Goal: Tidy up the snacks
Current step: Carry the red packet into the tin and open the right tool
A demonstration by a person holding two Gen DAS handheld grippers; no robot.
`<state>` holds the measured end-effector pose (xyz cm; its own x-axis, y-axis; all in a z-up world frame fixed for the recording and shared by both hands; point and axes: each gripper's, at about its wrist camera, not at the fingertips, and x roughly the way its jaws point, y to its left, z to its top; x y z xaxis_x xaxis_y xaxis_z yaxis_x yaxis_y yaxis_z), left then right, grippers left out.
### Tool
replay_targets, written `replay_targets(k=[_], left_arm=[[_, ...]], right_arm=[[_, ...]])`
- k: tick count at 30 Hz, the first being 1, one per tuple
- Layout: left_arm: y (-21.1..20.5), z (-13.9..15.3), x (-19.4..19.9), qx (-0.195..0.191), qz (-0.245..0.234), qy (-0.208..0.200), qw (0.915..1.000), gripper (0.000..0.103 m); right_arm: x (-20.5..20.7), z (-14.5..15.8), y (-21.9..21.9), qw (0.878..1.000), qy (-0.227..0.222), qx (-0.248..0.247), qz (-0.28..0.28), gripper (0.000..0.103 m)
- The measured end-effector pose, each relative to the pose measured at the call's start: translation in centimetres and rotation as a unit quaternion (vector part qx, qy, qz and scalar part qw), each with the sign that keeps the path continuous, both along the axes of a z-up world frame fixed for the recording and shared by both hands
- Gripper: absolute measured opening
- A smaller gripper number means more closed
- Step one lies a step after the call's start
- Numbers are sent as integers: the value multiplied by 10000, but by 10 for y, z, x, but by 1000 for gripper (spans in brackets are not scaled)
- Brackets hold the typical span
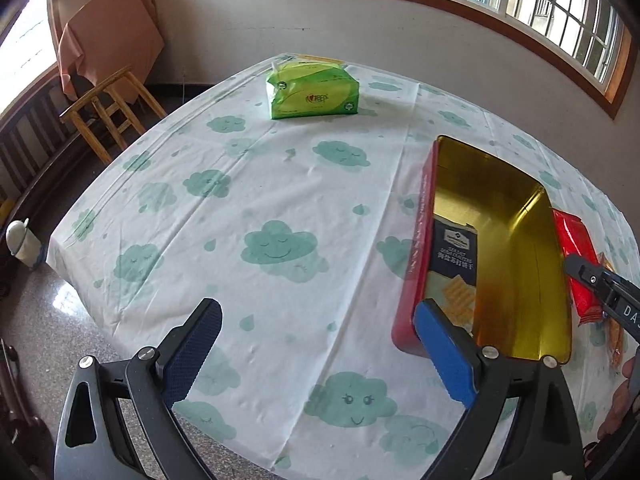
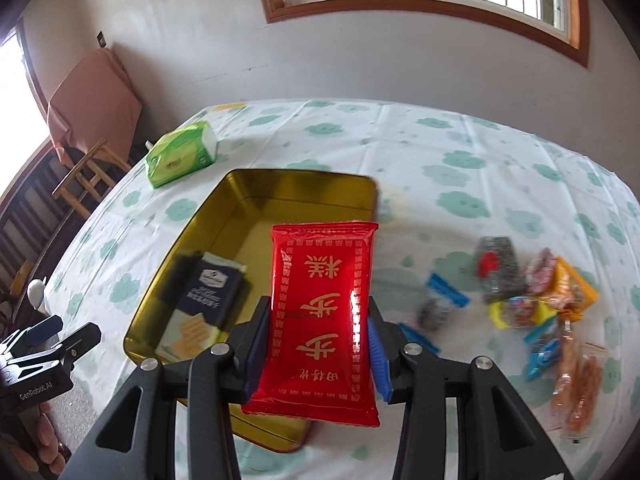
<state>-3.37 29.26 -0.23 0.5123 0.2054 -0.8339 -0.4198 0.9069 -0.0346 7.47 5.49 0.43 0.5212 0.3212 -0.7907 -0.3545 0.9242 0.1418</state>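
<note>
In the right wrist view, the right gripper [image 2: 318, 344] sits at the lower centre of the frame, its blue pads pressed against both long sides of a red snack packet [image 2: 320, 312] with gold characters on it. The packet is held lengthwise above the near right part of an open tin [image 2: 240, 200], gold inside, which stands on the worktop [image 2: 440, 152] under a white cloth printed with green clouds. Inside the tin, at its lower left, lies a dark blue cracker packet [image 2: 204, 300]. To the right of the tin, at the right of the frame, a loose pile of snacks [image 2: 536, 300] lies on the cloth, blurred, in orange, yellow, blue and grey wrappers. A green tissue pack [image 2: 180, 152] sits at the upper left of the worktop, well apart from the tin.

In the left wrist view, the left gripper [image 1: 316, 344] fills the bottom of the frame with its jaws spread wide and nothing between them; its right finger [image 1: 444, 356] overlaps the near end of the tin [image 1: 416, 240], whose outer wall is red. The cracker packet [image 1: 454, 264] lies along the tin's left wall. At the right edge the red packet [image 1: 576, 248] shows beside the tin. The tissue pack [image 1: 314, 90] stands at the top centre, and a wooden stool [image 1: 108, 112] at the upper left beyond the worktop's edge.
</note>
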Motion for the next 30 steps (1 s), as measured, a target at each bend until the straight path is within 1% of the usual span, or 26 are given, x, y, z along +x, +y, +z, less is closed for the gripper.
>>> replay_targets(k=[6,12,21,23,30], left_arm=[[14,-4,-5,-15,183,69,9998,96],[21,-8,-5,-11,236,140,9996,96],[25,-11,-7,-42,271,177,9995,96],[25,-11,-7,-42,269,186,9995,96],[25,-13,-7,-71,254,207,9994,96]], right_arm=[[0,-11,34,9995,58,-194,249,44],[5,-24,53,9985,156,-381,372,44],[11,-42,63,9966,232,-698,361,44],[12,-46,64,9963,300,-715,373,44],[11,-53,67,9948,318,-866,421,45]])
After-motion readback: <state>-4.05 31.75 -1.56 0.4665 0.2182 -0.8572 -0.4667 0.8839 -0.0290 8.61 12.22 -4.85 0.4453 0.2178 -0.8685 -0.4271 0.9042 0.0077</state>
